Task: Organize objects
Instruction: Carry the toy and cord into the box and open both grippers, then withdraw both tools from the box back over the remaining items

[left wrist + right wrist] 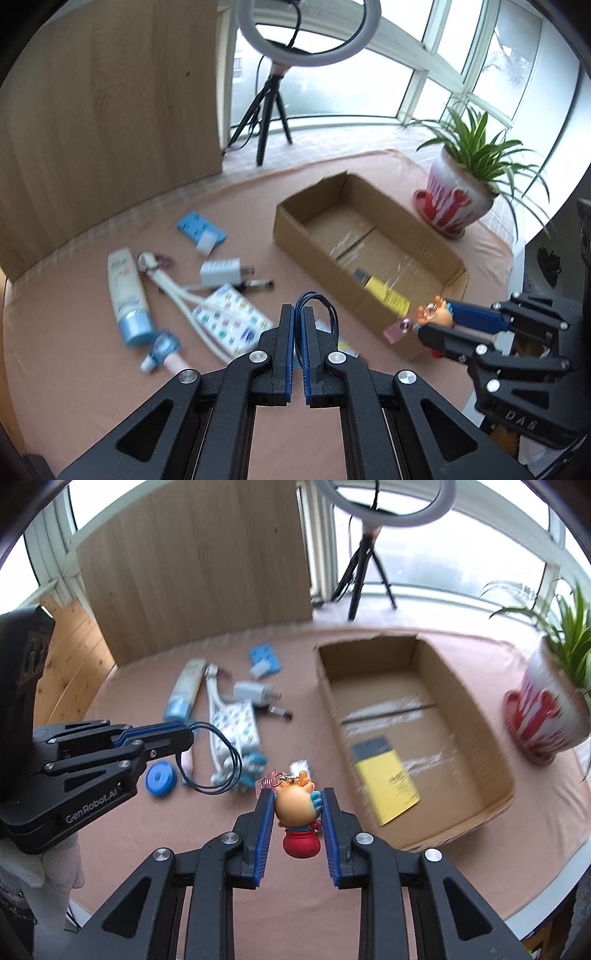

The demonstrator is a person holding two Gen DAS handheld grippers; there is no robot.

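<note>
My left gripper (298, 314) is shut on a thin dark blue cord loop (324, 306), which dangles from its tips (214, 764) in the right wrist view. My right gripper (297, 801) is shut on a small orange cartoon figure keychain (297, 812) with a red base and a pink tag (266, 781); from the left wrist it appears at the right (436, 314). An open cardboard box (476, 716) lies on the pink table cover, with a yellow booklet (388, 779) inside. Both grippers hang above the table, left of the box.
Loose items lie left of the box: a white and blue tube (127, 291), a white charger (221, 271), a blue pack (201, 225), a patterned pouch (231, 317), a blue round cap (160, 777). A potted plant (458, 199) stands right; a ring light tripod (271, 110) behind.
</note>
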